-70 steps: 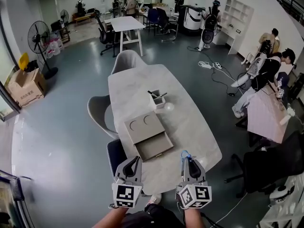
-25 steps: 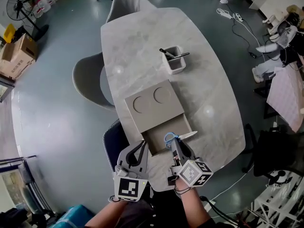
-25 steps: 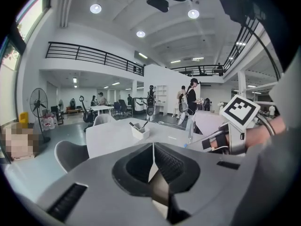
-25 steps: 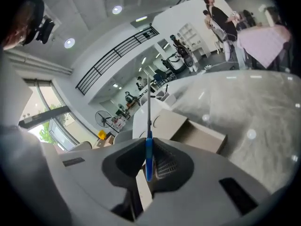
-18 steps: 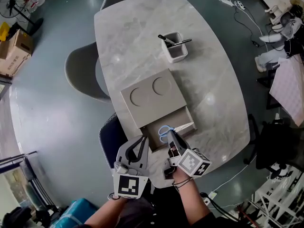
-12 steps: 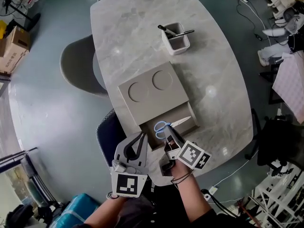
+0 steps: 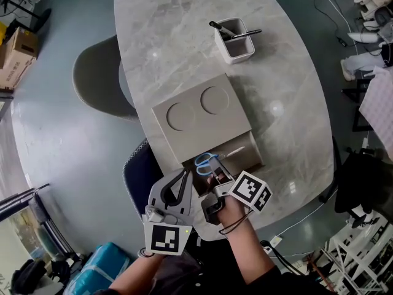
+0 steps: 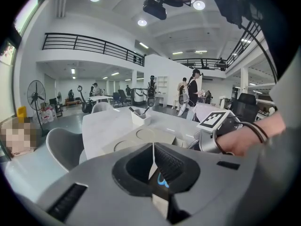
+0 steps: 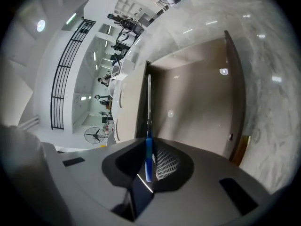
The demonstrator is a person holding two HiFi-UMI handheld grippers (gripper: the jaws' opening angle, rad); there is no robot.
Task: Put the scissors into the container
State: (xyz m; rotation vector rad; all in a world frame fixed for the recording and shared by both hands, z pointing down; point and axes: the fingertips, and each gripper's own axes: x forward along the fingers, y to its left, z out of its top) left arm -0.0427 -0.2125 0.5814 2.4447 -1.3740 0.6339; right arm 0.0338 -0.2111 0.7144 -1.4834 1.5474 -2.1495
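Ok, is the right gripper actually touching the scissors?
Touching. In the right gripper view, the right gripper is clamped on the blue handle of the scissors.

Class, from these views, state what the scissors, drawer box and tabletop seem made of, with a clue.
Scissors: glossy blue handles look plastic; bright thin blades, likely steel. Drawer box: matte, uniform beige, perhaps painted wood or plastic. Tabletop: grey-veined, reflective, marble or a look-alike.
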